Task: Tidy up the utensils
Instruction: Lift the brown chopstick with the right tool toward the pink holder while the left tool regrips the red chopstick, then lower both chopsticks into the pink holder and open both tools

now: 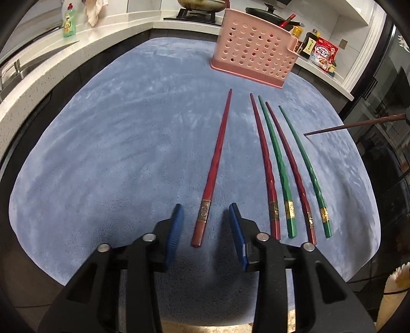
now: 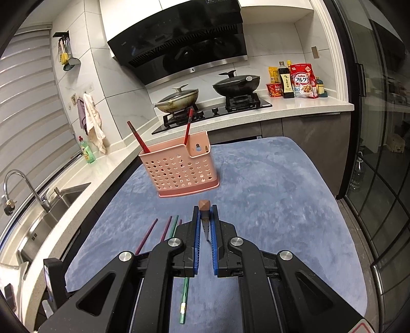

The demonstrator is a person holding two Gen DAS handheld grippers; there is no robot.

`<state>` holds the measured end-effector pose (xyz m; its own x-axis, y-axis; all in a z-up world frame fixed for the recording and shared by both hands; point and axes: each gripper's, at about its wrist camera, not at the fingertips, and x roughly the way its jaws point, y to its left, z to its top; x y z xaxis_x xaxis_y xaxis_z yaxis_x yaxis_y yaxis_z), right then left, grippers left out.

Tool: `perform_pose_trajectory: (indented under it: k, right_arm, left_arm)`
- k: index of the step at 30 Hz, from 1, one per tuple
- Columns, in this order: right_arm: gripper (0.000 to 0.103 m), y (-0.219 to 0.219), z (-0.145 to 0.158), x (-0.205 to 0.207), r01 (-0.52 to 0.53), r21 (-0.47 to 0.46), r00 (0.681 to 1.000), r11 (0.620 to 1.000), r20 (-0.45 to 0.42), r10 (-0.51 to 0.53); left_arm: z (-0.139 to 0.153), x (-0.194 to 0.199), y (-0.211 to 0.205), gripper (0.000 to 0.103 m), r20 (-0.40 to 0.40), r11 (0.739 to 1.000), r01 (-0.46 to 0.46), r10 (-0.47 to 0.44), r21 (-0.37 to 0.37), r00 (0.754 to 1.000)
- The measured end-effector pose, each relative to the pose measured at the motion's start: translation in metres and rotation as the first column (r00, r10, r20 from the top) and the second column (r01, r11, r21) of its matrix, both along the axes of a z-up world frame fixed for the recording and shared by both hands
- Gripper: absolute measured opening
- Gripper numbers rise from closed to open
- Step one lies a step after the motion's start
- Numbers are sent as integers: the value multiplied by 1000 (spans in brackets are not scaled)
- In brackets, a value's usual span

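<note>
The right gripper [image 2: 205,225] squeezes a brown chopstick [image 2: 204,208], ready for the pink basket [image 2: 179,169]. The left gripper [image 1: 206,217] waits wide apart around a red chopstick [image 1: 217,158] on the blue mat [image 1: 115,153].

my left gripper [image 1: 206,225] sits at the bottom centre of the frame, blue pads [image 1: 175,235] spread apart, with the thick end of a red chopstick [image 1: 216,164] lying between them on the blue mat [image 1: 102,153]. right of it lie four more in a row, alternating dark red [image 1: 264,164], green [image 1: 275,164], dark red [image 1: 287,164], green [image 1: 305,166]. the pink perforated holder [image 1: 252,53] stands at the upper right of the mat. a brown chopstick [image 1: 353,125] pokes in from the right edge, above the mat. a green bottle [image 1: 69,21] stands on the counter at upper left.
</note>
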<state>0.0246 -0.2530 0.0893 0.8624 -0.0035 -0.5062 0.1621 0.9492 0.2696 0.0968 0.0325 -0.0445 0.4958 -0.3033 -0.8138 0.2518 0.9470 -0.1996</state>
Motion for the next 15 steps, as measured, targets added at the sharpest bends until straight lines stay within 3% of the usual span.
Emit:
perform_pose_trajectory:
  k: [3, 10, 15]
  right_arm:
    - [7, 1, 0, 0, 0, -4, 1000, 1000, -1, 0]
    - [7, 1, 1, 0, -1, -2, 1000, 1000, 1, 1]
    - [7, 2, 9, 1, -3, -20, 1000, 1000, 25, 4]
  left_arm:
    - [-2, 1, 0, 11, -10, 1000, 2, -2, -2, 1000]
    - [8, -3, 2, 9, -9, 1000, 2, -2, -25, 1000]
    - [50, -4, 4, 8, 67, 999, 3, 0, -48, 998]
